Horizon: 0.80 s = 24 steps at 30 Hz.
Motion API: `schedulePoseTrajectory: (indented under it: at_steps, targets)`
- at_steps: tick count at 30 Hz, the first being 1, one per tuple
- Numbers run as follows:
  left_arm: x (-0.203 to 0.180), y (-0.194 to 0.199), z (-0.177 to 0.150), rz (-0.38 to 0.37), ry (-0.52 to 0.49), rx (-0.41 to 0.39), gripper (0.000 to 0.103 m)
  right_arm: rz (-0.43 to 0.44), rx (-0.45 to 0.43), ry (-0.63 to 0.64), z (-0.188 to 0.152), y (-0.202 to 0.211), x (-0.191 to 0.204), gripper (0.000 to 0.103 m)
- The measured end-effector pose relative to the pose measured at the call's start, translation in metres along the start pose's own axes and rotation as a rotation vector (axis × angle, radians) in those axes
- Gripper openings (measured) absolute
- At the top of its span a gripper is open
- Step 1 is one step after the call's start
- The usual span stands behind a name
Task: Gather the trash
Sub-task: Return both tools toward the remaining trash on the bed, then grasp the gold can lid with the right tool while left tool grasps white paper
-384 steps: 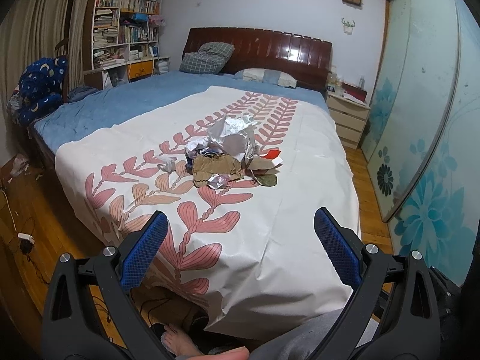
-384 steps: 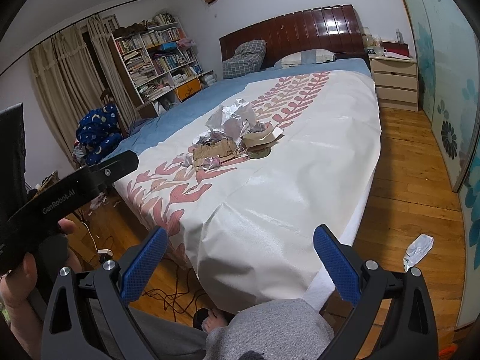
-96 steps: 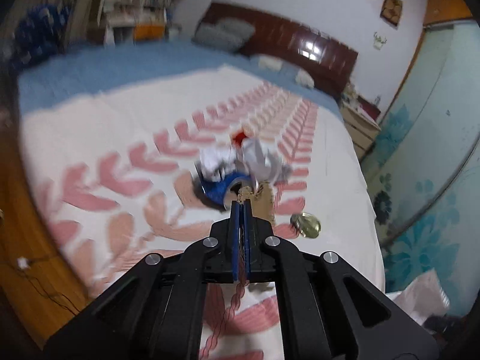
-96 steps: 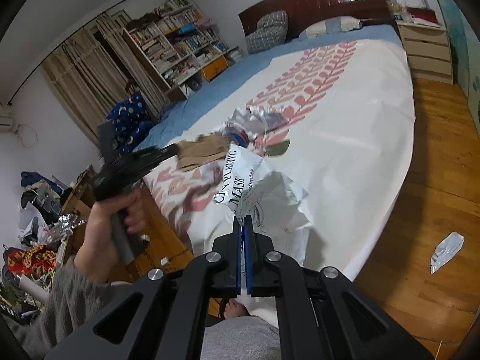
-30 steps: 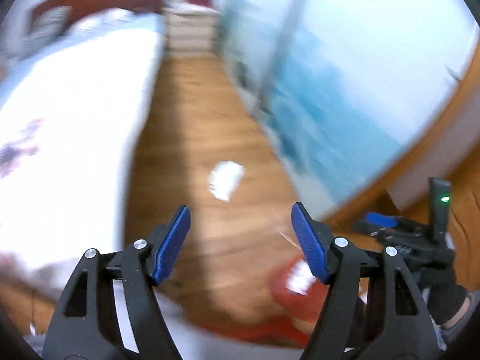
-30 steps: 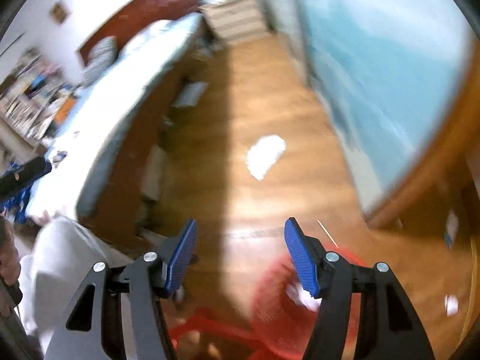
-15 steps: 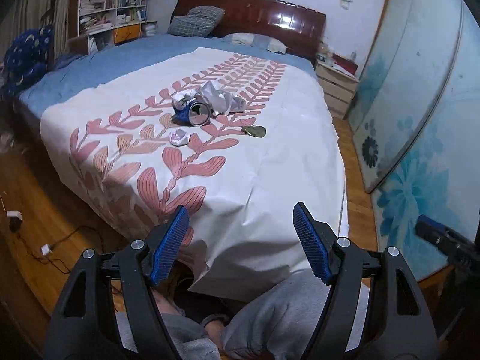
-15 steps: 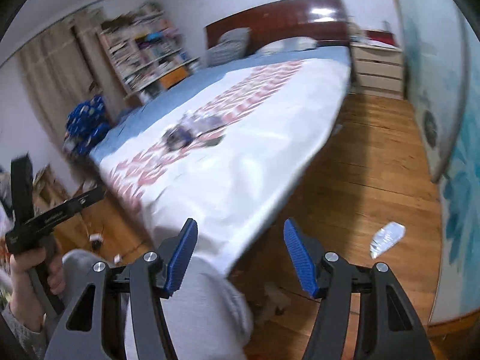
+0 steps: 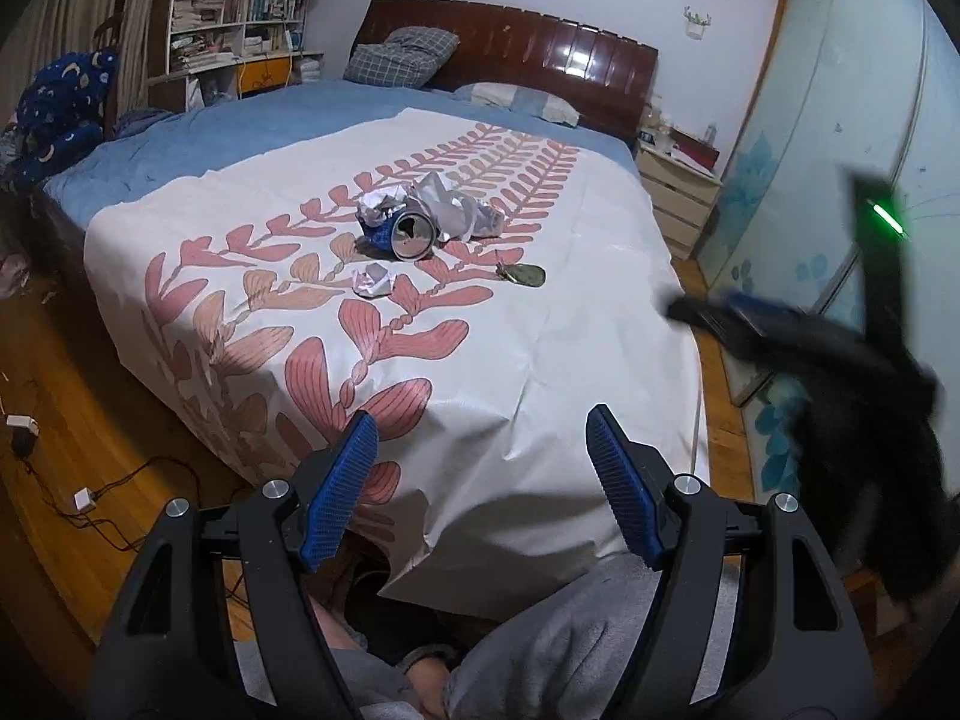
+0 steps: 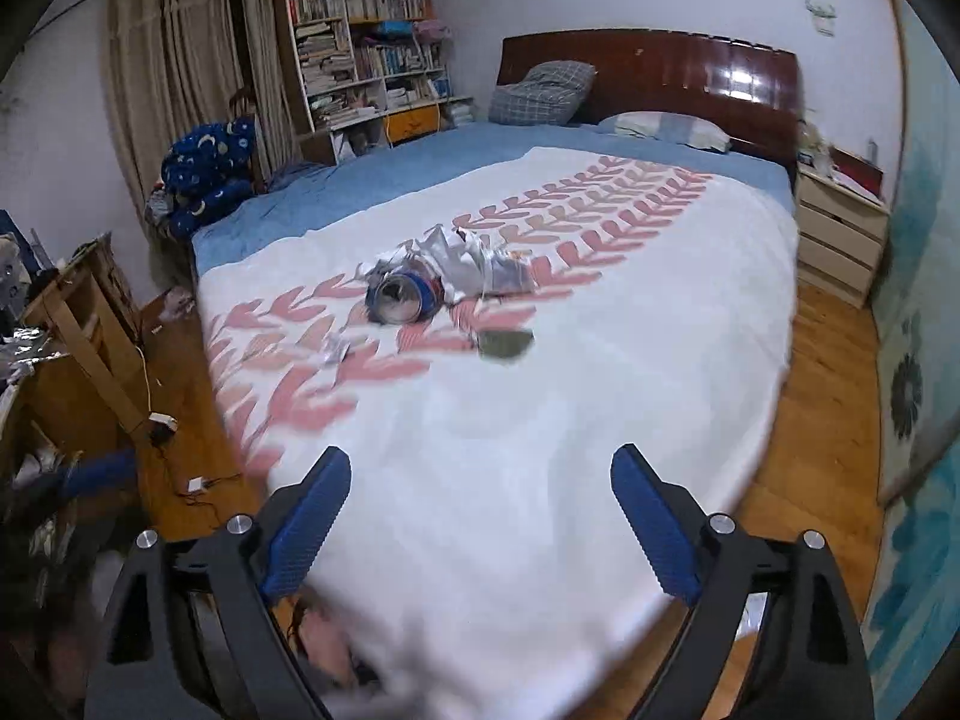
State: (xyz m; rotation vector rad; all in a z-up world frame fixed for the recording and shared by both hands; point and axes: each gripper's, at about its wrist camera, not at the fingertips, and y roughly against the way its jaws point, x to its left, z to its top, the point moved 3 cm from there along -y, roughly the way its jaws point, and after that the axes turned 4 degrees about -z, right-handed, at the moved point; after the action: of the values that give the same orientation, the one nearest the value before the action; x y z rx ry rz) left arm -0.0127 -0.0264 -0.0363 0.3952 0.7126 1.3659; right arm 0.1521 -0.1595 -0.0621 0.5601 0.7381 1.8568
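We face the bed (image 9: 540, 360), its white spread printed with pink leaves over a blue sheet, with the dark wooden headboard (image 9: 528, 54) behind and the bookshelf (image 10: 366, 60) off to the left. Half a second ago the right wrist view swept across the bed's corner and the floor beside it; now it looks squarely along the bed. The left wrist view has barely changed.

The trash pile (image 9: 432, 213) sits near the middle of the spread, and it is far smaller than at the start: the brown paper and the large printed white wrapper are gone from it. What we see there is crumpled silver foil (image 9: 447, 210), with a blue can (image 9: 405, 234) lying on its side against it, open end toward us. A small crumpled white scrap (image 9: 372, 280) lies just in front of the can, apart from it. A flat olive-coloured piece (image 9: 525, 275) lies to the right of that, also apart.

Our left gripper (image 9: 483, 480) hangs over the foot of the bed with its blue pads spread wide and nothing between them. Our right gripper (image 10: 480, 522) is likewise wide apart and holds nothing; both were clamped on trash three seconds ago. In the left wrist view the right gripper (image 9: 798, 342) shows blurred at the right edge.
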Motion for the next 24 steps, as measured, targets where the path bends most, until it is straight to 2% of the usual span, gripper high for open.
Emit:
schedulePoseTrajectory:
  at_steps: [2, 6, 12, 14, 16, 17, 24]
  targets:
    - [0.003, -0.002, 0.0, -0.002, 0.008, 0.003, 0.072, -0.024, 0.017, 0.013, 0.021, -0.041, 0.003, 0.089]
    - [0.009, -0.003, 0.001, -0.016, 0.039, 0.0, 0.072, -0.012, 0.126, -0.049, 0.05, -0.125, 0.003, 0.088]
    - [0.016, -0.006, 0.002, -0.038, 0.079, 0.009, 0.072, -0.058, 0.22, -0.108, 0.061, -0.211, 0.006, 0.087]
    - [0.017, -0.008, 0.001, -0.036, 0.077, 0.014, 0.072, -0.081, 0.249, -0.128, 0.06, -0.231, 0.004, 0.081]
    - [0.019, -0.008, 0.002, -0.035, 0.078, 0.017, 0.072, -0.107, 0.251, -0.14, 0.058, -0.237, 0.002, 0.072]
    - [0.021, -0.009, 0.002, -0.035, 0.082, 0.019, 0.072, -0.108, 0.244, -0.136, 0.058, -0.239, 0.004, 0.062]
    - [0.03, -0.013, 0.009, -0.034, 0.107, 0.003, 0.073, -0.039, 0.183, -0.165, 0.047, -0.212, -0.003, 0.06]
